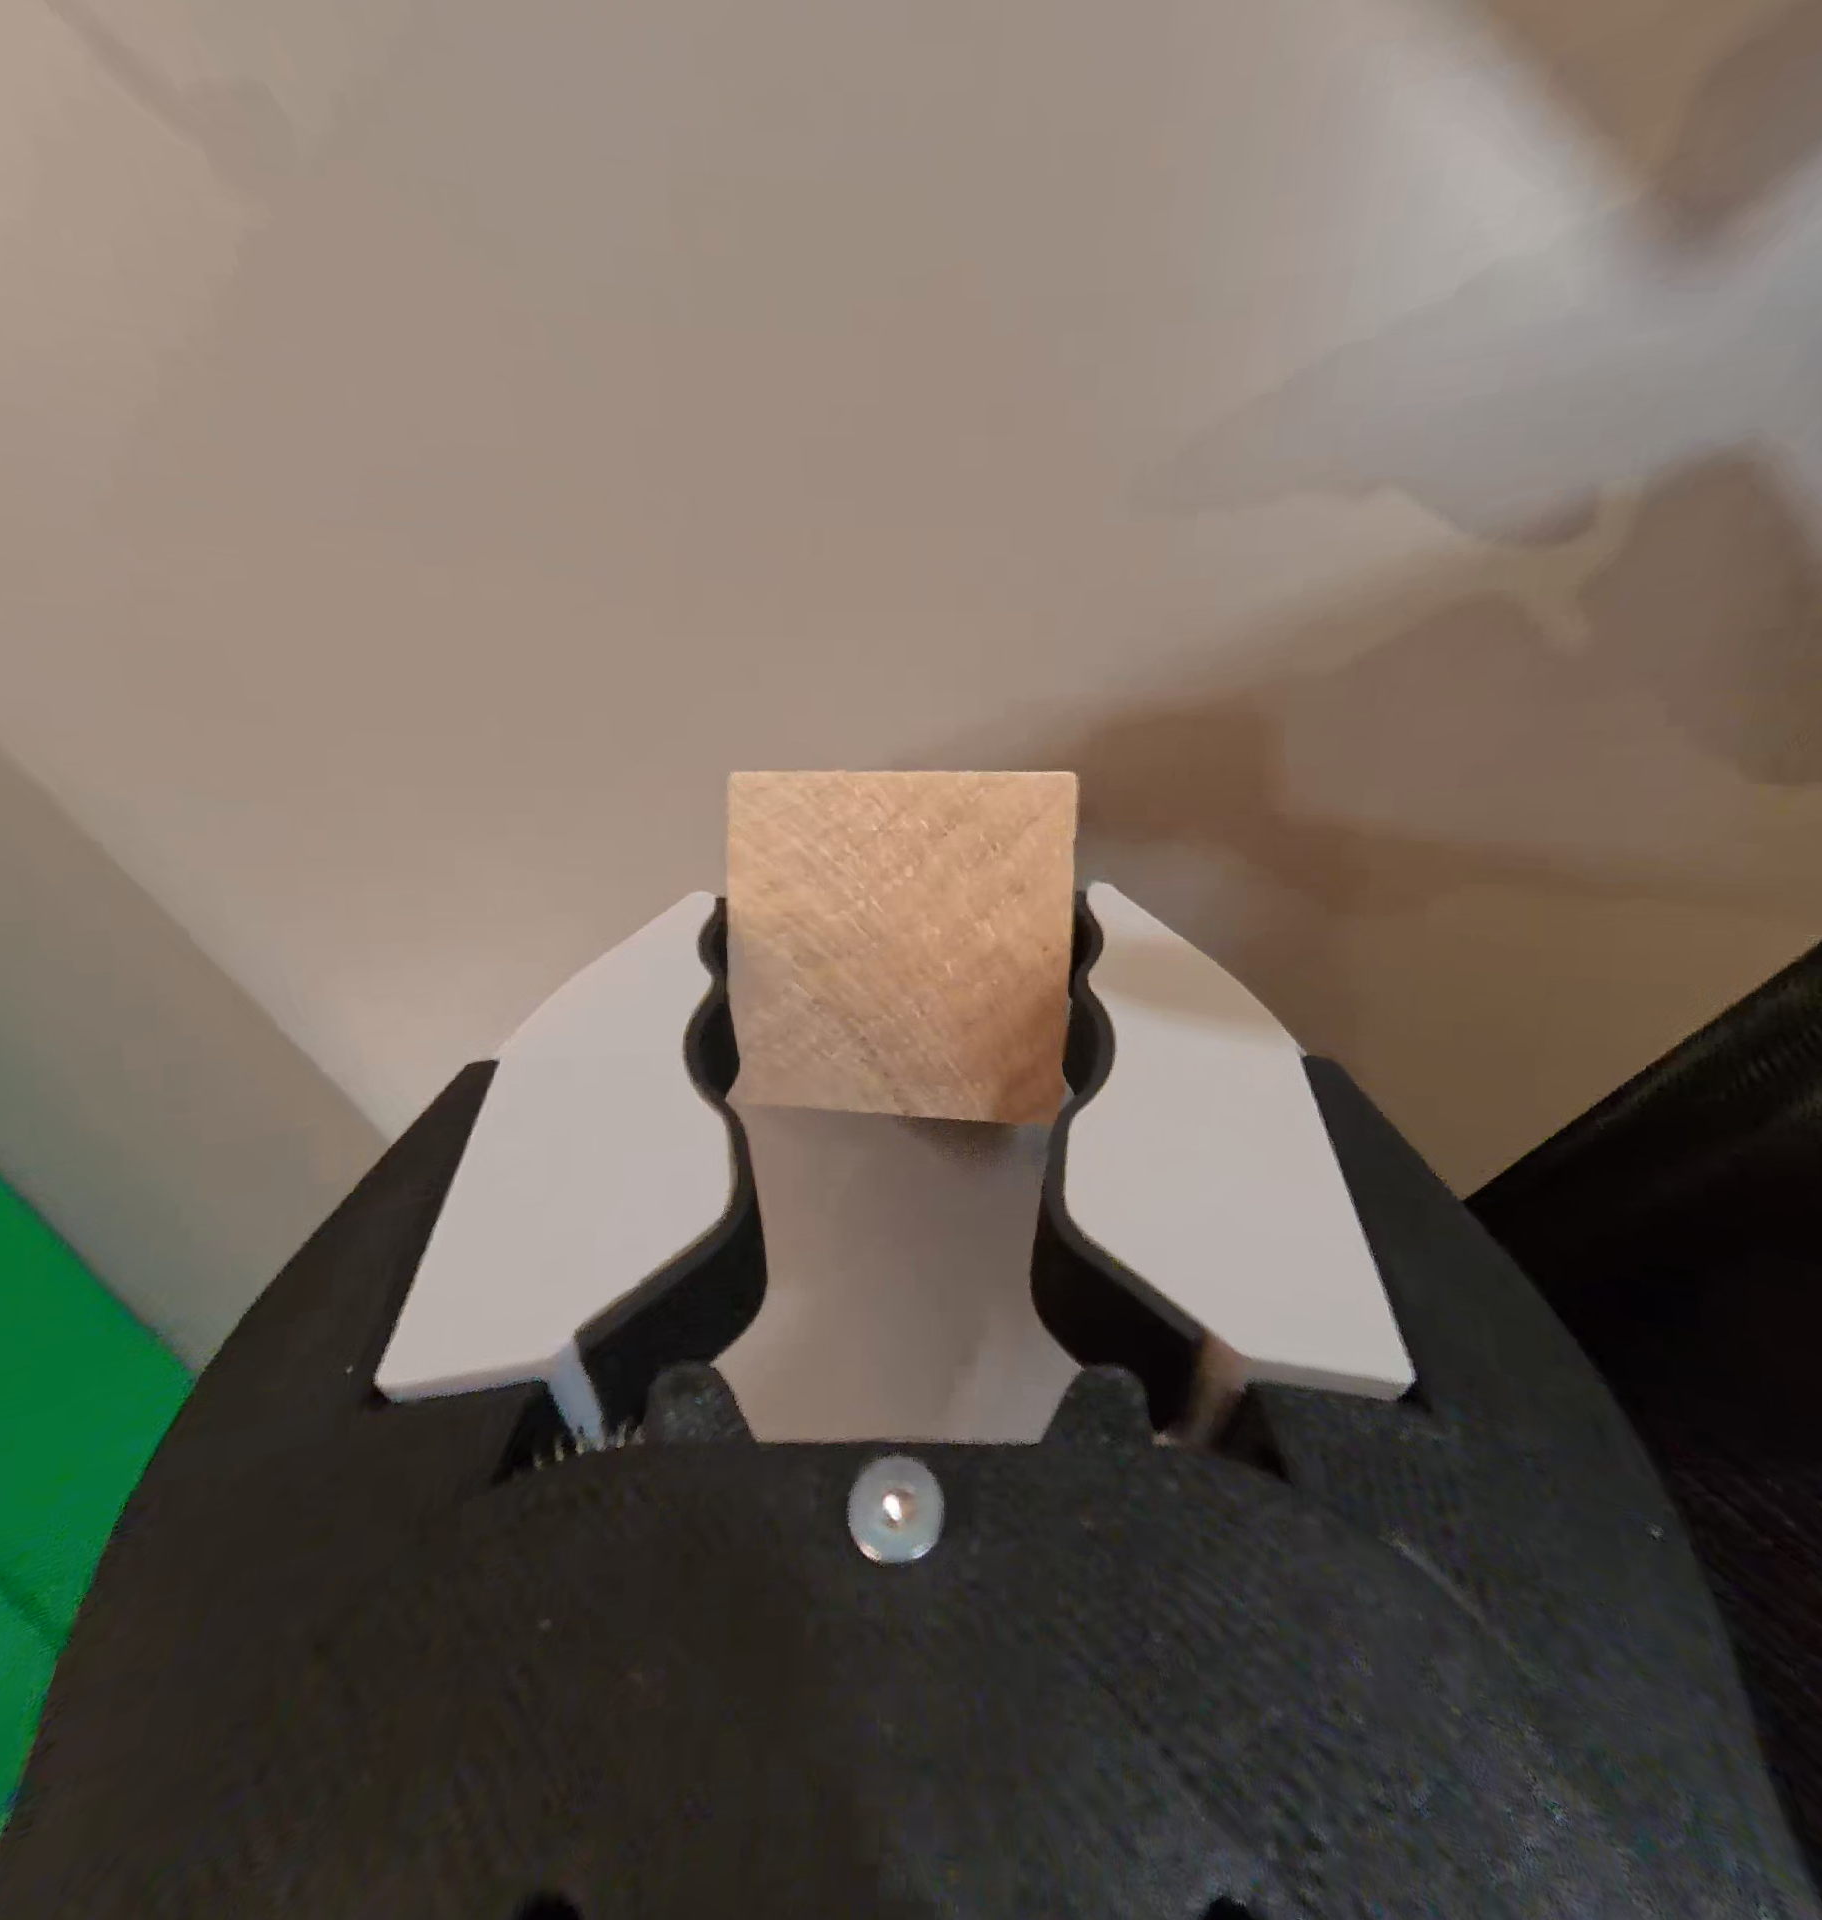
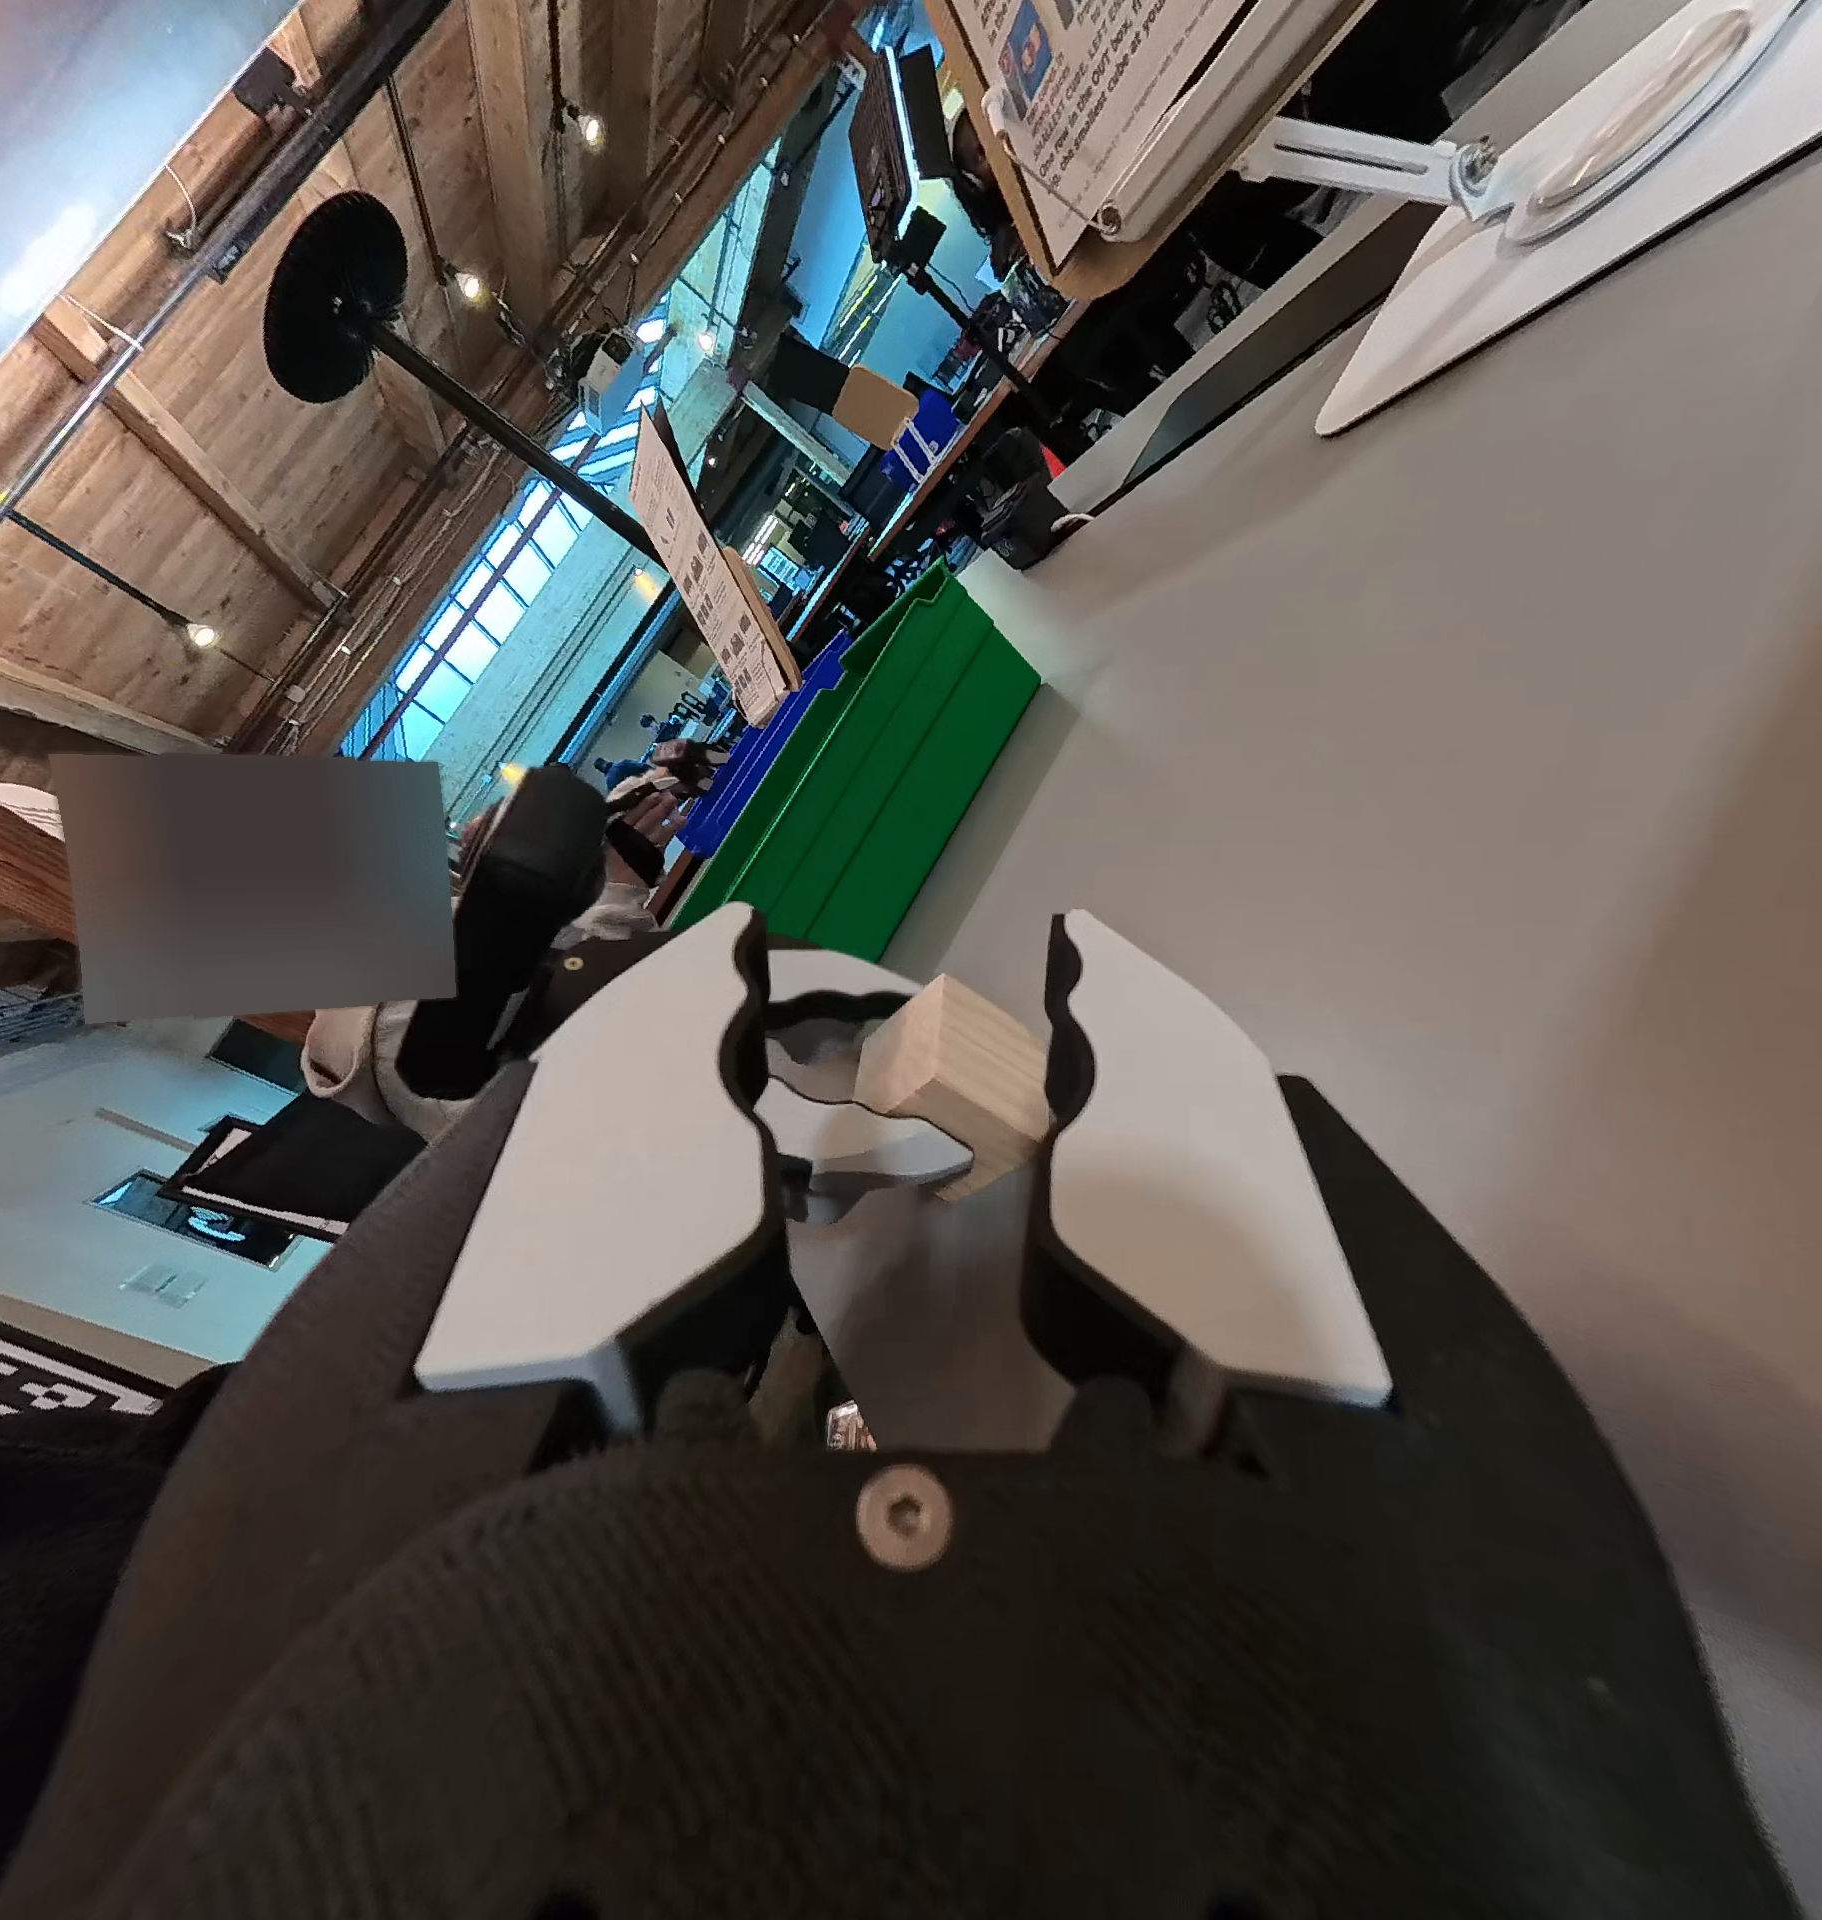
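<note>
Wooden cube (image 1: 902, 948) clenched in left claw (image 1: 902, 935), between right claw (image 2: 902, 1023) fingers (released, unclenched), nearer its right finger; green bin (image 2: 886, 769) beyond.

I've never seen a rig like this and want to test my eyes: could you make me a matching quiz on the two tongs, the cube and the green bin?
Things:
1. left tongs
2. right tongs
3. cube
4. green bin

States:
A. beside a blue bin
B. open
C. pale wood
D. shut on the cube

Pairs: 1-D, 2-B, 3-C, 4-A.
</note>
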Demonstrator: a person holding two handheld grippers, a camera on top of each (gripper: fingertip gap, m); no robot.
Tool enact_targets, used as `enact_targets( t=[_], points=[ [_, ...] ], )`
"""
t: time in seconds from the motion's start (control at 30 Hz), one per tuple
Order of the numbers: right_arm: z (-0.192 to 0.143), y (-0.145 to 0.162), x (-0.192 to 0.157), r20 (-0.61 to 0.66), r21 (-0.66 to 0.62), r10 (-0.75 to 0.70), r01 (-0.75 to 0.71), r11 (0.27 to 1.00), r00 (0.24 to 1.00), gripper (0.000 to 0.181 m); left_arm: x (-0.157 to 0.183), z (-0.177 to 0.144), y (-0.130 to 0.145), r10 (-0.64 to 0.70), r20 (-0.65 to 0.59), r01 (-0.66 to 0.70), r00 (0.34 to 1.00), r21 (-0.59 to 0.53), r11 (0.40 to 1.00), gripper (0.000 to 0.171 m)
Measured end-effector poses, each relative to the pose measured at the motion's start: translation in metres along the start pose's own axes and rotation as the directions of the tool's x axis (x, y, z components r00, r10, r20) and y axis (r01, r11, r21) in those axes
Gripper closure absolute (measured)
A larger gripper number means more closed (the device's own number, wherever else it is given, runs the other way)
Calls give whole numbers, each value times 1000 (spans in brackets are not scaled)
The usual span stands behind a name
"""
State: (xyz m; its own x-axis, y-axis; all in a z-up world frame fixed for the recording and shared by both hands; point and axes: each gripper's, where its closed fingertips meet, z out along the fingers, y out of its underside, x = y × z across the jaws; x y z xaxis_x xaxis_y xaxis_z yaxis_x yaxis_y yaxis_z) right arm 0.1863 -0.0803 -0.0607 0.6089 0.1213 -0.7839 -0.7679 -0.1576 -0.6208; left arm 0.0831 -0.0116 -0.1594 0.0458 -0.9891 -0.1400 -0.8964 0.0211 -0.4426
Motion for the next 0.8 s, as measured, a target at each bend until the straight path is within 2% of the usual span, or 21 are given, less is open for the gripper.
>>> enact_targets(
  t=[0.17,0.23,0.33,0.4,0.5,0.57,0.63,0.67,0.73,0.8],
  points=[
    [1,1,1,-7,-5,-7,7,1000,1000,129,-1,-2,-10,-33,-72,40,997,105,994,109],
    [1,1,1,-8,-6,-9,9,1000,1000,129,-10,-10,-21,-58,-86,73,995,185,980,109],
    [0,0,2,-15,-8,-24,24,1000,1000,129,-23,-32,-47,-144,-228,224,963,378,898,109],
    [1,1,2,-12,-10,-35,35,999,999,129,-24,-51,-62,-154,-434,366,888,462,808,109],
    [4,3,-7,27,-12,-54,55,998,998,127,-26,-73,-74,-105,-691,562,715,480,673,109],
    [8,5,-19,88,-14,-84,86,996,993,124,-22,-87,-74,-8,-802,651,597,479,588,109],
    [11,11,-42,195,-21,-141,148,989,971,125,-18,-101,-73,61,-872,746,486,451,489,110],
    [13,16,-55,247,-32,-179,192,981,952,127,-16,-108,-73,92,-896,780,434,425,459,110],
    [17,30,-69,280,-51,-276,301,952,920,127,-6,-119,-74,153,-914,796,375,402,453,109],
    [21,39,-76,277,-60,-371,401,914,887,124,7,-124,-74,200,-901,759,385,432,487,110]
  ],
)
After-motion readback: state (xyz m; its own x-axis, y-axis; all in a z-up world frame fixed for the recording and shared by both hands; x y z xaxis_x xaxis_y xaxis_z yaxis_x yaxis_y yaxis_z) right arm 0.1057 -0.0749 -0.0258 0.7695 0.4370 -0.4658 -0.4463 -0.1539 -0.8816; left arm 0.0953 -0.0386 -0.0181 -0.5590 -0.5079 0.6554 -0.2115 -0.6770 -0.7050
